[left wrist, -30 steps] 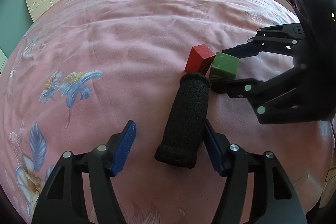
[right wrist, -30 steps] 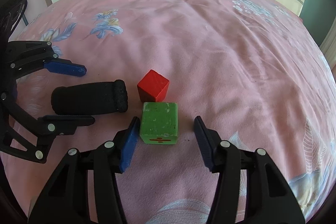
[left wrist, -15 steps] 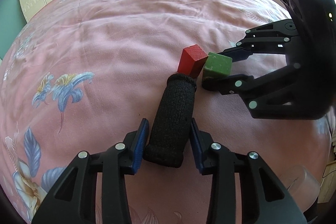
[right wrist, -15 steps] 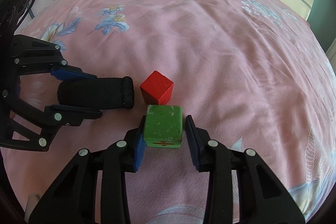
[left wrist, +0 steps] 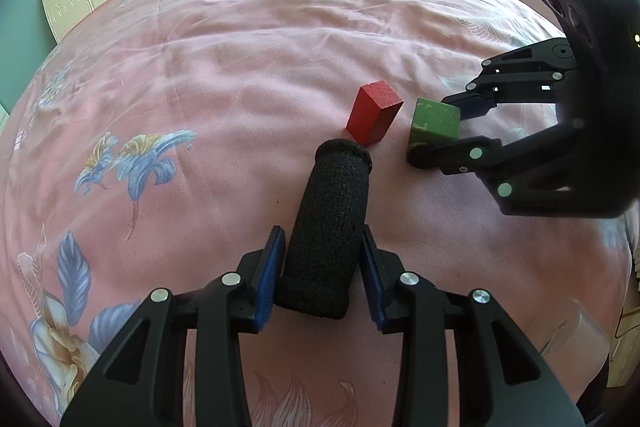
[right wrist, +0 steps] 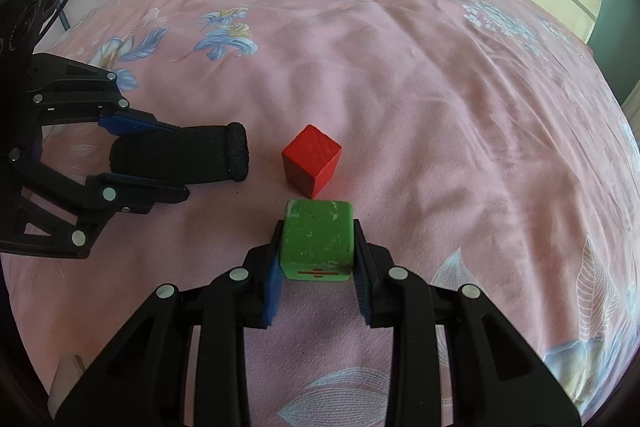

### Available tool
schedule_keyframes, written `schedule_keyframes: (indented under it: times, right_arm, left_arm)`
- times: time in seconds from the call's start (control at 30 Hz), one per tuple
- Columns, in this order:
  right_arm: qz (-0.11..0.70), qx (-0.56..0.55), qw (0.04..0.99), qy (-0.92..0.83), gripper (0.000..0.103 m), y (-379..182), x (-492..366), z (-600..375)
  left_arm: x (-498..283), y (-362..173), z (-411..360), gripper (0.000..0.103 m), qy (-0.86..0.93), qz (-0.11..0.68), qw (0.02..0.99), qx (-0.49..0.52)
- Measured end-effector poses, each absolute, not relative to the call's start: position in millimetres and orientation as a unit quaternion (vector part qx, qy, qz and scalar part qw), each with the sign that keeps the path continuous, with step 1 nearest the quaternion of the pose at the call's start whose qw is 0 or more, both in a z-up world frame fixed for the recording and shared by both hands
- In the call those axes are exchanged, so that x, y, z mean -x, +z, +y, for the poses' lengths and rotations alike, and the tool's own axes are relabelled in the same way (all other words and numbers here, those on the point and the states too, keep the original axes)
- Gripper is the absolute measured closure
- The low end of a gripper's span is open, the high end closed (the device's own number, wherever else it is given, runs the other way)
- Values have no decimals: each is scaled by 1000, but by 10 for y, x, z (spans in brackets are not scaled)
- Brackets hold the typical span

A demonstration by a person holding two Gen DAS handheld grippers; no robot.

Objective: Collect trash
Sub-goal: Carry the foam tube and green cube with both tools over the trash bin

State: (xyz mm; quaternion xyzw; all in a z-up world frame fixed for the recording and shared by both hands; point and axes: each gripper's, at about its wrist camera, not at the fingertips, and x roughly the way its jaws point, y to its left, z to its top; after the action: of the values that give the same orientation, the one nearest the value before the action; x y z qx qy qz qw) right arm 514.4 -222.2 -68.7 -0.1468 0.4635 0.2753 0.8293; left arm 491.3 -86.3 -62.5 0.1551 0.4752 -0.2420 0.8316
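The left tool (left wrist: 322,269) is pinching the black roll (left wrist: 326,227) across its long axis; the right tool (right wrist: 316,267) is closing on the green block (right wrist: 316,239), beside the red block (right wrist: 312,159).

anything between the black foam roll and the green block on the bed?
Mostly bare pink bedspread. The red block sits just behind the gap between the black foam roll and green block, clearest in the right wrist view.

The roll (left wrist: 328,227) lies on the bedspread (left wrist: 240,67), between the left gripper (left wrist: 322,263) fingers. The larger block (right wrist: 317,239) sits between the right gripper (right wrist: 316,267) fingers, right of the roll. The smaller block (right wrist: 312,159) rests just beyond both, between them.
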Motion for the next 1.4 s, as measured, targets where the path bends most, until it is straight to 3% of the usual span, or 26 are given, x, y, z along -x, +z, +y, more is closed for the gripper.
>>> schedule_keyframes:
  times: [0.73,1.4]
  right_arm:
    - [423,175,839,295,72,-108,-4003,-2412]
    - [410,186,836,314,72,218,-2708,-2383]
  left_arm:
    - [-4211,-326,-320,64,-205,469,845,-155]
    - [-2928,-2,-9,64,-208,451,852,-166]
